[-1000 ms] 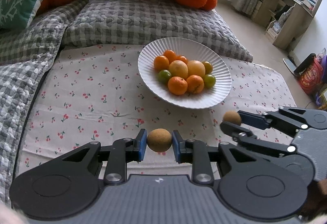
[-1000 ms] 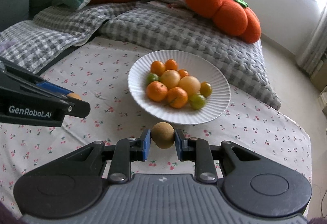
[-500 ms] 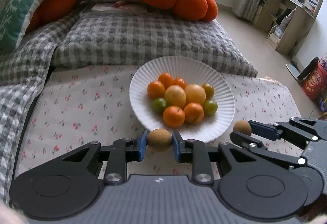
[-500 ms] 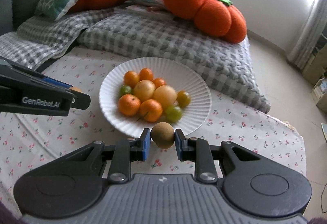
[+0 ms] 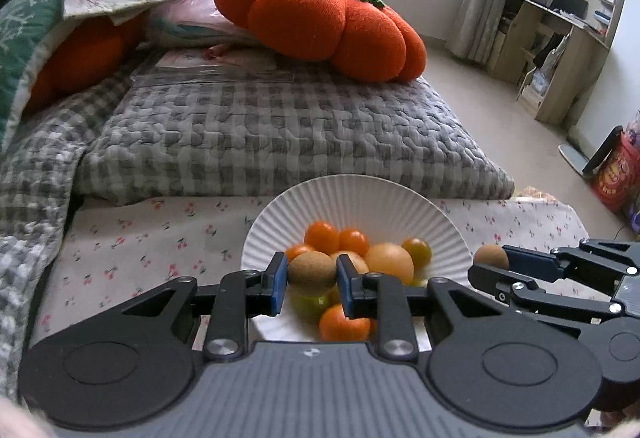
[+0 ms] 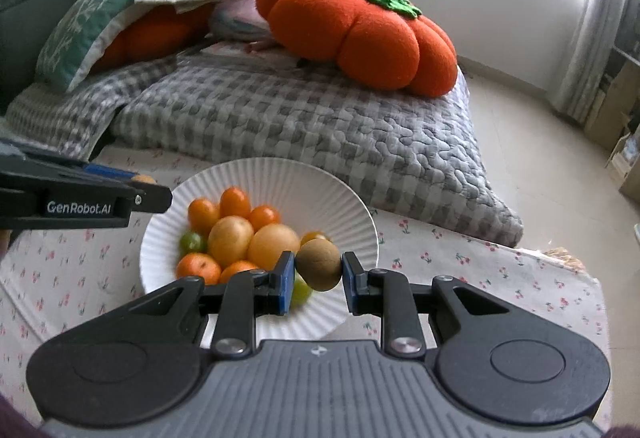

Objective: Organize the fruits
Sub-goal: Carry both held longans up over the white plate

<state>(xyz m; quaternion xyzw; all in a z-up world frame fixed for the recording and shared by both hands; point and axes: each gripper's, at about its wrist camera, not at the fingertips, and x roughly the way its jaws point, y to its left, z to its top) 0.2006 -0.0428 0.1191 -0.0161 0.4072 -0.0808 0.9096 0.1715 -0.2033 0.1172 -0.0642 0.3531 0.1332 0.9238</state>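
Left wrist view: the left gripper, clamped on a brown fruit, now hangs over the white plate (a second back the plate sat well ahead).

Right wrist view: the right gripper pinches its own brown fruit above the plate's near rim, so both look about ready to drop.

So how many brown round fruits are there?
2. One brown fruit is pinched in the left tool, the other brown fruit in the right tool, both over the white plate. The pile may hide more.
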